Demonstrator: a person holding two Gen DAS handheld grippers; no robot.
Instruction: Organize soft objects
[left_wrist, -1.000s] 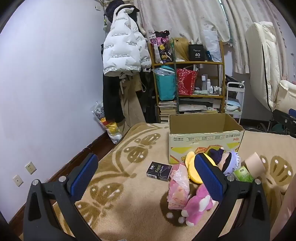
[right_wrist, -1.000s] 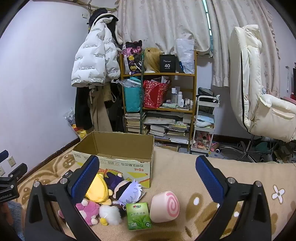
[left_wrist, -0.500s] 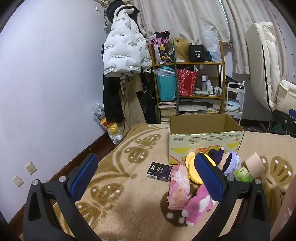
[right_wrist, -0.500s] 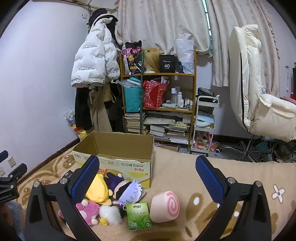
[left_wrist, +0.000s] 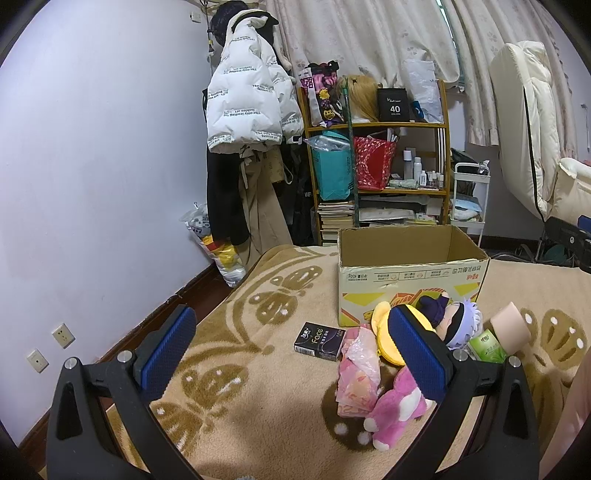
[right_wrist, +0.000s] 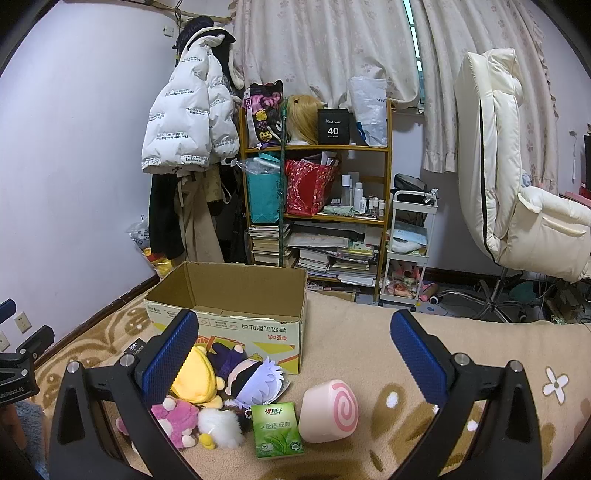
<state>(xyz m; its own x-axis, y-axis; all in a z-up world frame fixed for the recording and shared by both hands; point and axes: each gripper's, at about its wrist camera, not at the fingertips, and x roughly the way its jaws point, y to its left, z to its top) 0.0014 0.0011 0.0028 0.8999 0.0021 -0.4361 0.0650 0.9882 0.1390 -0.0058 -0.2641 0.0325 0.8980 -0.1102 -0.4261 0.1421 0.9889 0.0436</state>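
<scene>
An open cardboard box (left_wrist: 410, 273) (right_wrist: 236, 325) stands on a patterned blanket. In front of it lie a pink plush (left_wrist: 397, 406) (right_wrist: 177, 421), a yellow plush (right_wrist: 195, 380), a purple-haired doll (right_wrist: 255, 380), a pink swirl cushion (right_wrist: 330, 410), a green tissue pack (right_wrist: 277, 430), a pink tissue pack (left_wrist: 360, 373) and a black "face" pack (left_wrist: 319, 341). My left gripper (left_wrist: 291, 362) is open and empty, above the blanket left of the pile. My right gripper (right_wrist: 293, 363) is open and empty, above the pile.
A wooden shelf (right_wrist: 317, 206) with bags and books stands behind the box. Coats (left_wrist: 243, 110) hang at its left. A white trolley (right_wrist: 410, 254) and a cream chair (right_wrist: 517, 192) are at the right. The left wall has sockets (left_wrist: 62, 334).
</scene>
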